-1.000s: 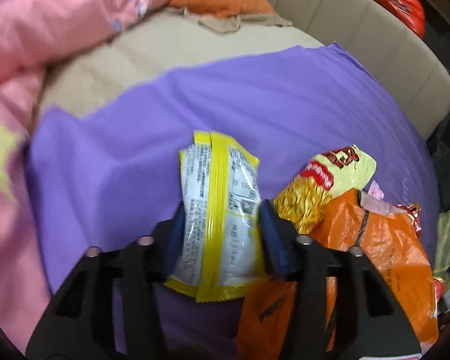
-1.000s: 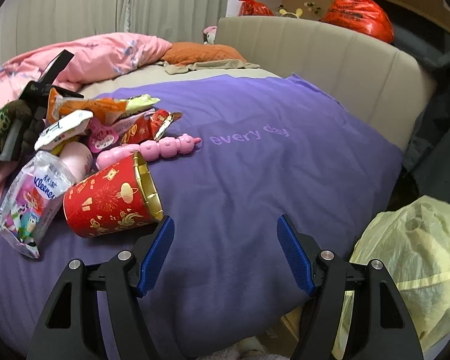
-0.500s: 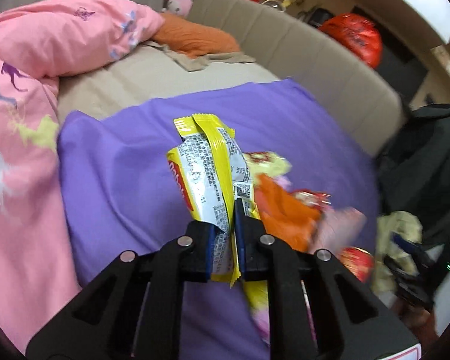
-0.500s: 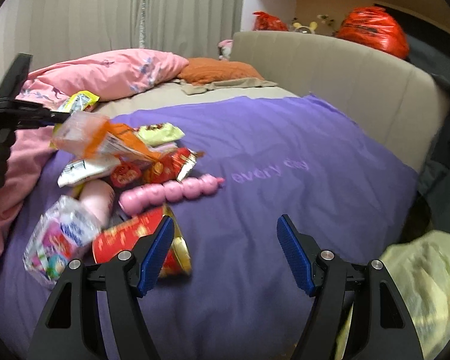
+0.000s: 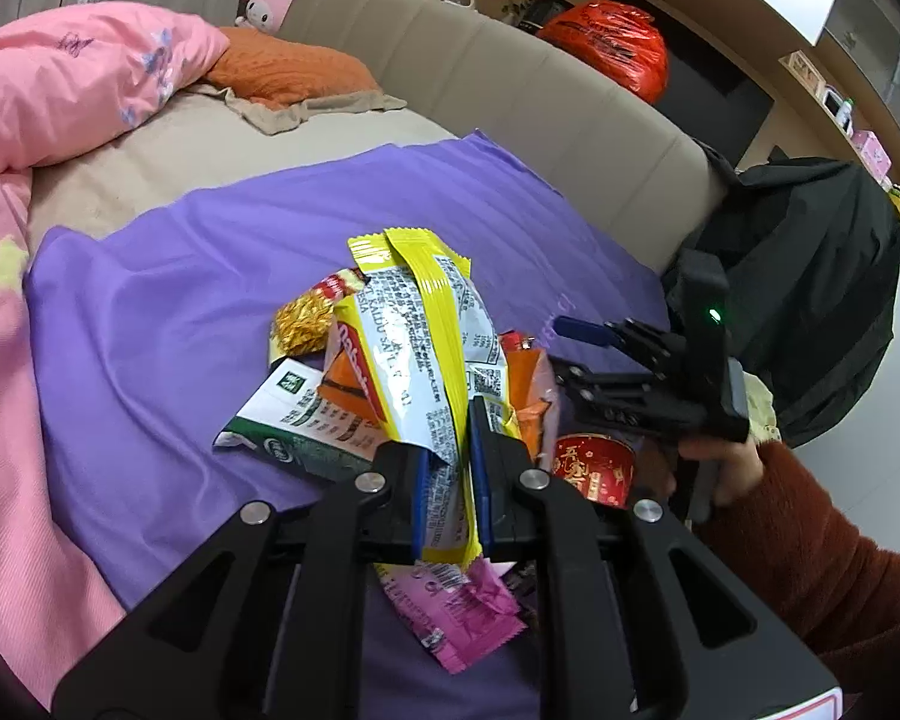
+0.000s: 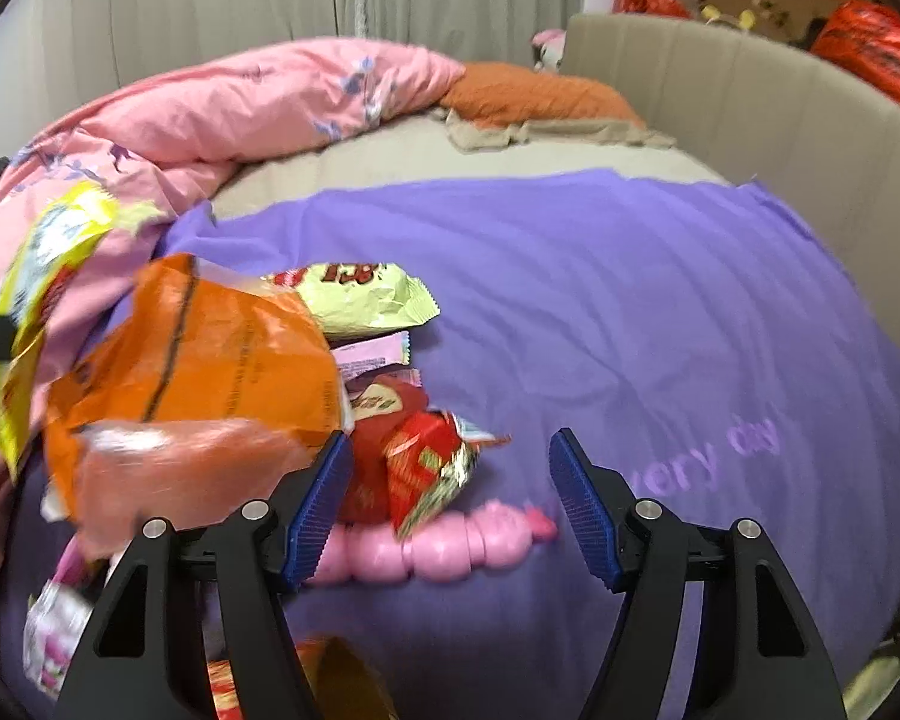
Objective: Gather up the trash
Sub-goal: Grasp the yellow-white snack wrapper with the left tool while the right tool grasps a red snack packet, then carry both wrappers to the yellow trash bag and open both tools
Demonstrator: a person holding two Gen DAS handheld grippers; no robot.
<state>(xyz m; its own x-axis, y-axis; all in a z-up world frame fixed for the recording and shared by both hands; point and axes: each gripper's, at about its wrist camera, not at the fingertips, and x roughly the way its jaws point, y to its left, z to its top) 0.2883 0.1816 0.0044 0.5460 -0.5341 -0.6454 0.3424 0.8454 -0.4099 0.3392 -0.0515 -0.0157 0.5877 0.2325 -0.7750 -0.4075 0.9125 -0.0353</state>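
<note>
Left gripper [image 5: 452, 474] clamps one yellow wrapper [image 5: 426, 348], lifted. Right gripper [image 6: 450, 504] gapes wide, empty. Most wrappers [image 6: 210, 360] litter the bed [image 6: 630, 300]; collection barely begun.

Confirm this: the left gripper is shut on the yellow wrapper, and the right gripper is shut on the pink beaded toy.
Not quite. The left gripper is shut on the yellow wrapper, but the right wrist view shows the right gripper open, holding nothing; the pink beaded toy lies on the purple sheet.

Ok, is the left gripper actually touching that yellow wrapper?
Touching. In the left wrist view, the left gripper has both blue pads pressed flat against the yellow wrapper, pinching its lower end.
</note>
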